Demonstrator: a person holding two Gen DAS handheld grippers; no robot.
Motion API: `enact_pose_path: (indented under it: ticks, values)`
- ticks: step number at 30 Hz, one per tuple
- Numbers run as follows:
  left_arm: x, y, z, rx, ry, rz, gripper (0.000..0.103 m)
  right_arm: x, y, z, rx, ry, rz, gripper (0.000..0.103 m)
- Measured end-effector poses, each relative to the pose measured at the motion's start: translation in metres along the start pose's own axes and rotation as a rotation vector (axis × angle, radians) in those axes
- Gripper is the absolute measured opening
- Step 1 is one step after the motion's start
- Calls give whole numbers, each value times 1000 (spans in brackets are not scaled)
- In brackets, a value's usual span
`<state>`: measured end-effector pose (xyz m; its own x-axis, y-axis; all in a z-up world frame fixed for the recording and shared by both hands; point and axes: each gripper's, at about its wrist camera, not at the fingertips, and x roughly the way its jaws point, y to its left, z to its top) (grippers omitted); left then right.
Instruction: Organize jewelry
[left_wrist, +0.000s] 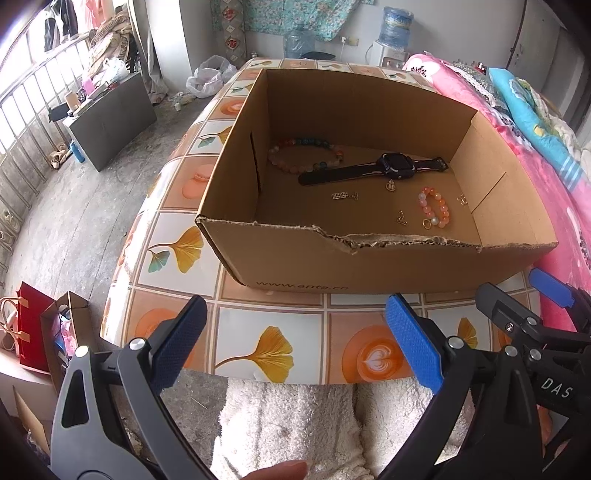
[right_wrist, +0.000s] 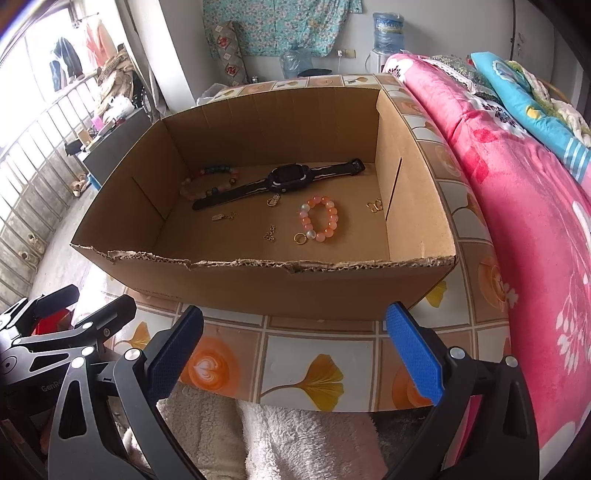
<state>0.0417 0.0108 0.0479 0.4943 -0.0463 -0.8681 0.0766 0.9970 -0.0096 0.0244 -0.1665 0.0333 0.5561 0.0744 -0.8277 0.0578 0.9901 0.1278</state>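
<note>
The jewelry lies loose on the floor of an open cardboard box that sits on the desk. A black watch stretches diagonally across the middle, strap flat. To its left, toward the far corner, is a multicoloured bead bracelet; nearer and to the right is a smaller orange-and-pink bead bracelet with a gold ring touching its near end. Several tiny gold charms are scattered between them, and another small gold piece lies just beside the right wall.

The risks, as I judge them, come from scale and access. The charms are thin and lie flat on cardboard, so wide pads could slide over them or pinch them crookedly and drop them. The ring touches the bracelet, so lifting one may drag the other. The torn near wall stands between the grippers and the contents, so a low approach could catch the edge and shift the box.

The left gripper and right gripper both hover over the near edge of the desk, short of the box, jaws spread wide and holding nothing. A pink blanket covers the bed to the right.
</note>
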Motion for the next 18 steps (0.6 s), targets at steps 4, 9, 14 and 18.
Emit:
enact_pose_path:
  ticks: [4, 9, 14, 18]
  values:
    - [1, 0, 2, 0, 6, -2, 94, 1, 0, 2, 5, 5, -3, 97]
    - [3, 0, 2, 3, 13, -4, 94, 2, -1, 3, 7, 10, -10, 97]
    - [3, -1, 3, 3, 15, -3, 94, 3, -2, 3, 9, 16, -11, 97]
    - [4, -1, 3, 4, 15, -2, 94, 3, -2, 4, 10, 17, -12, 97]
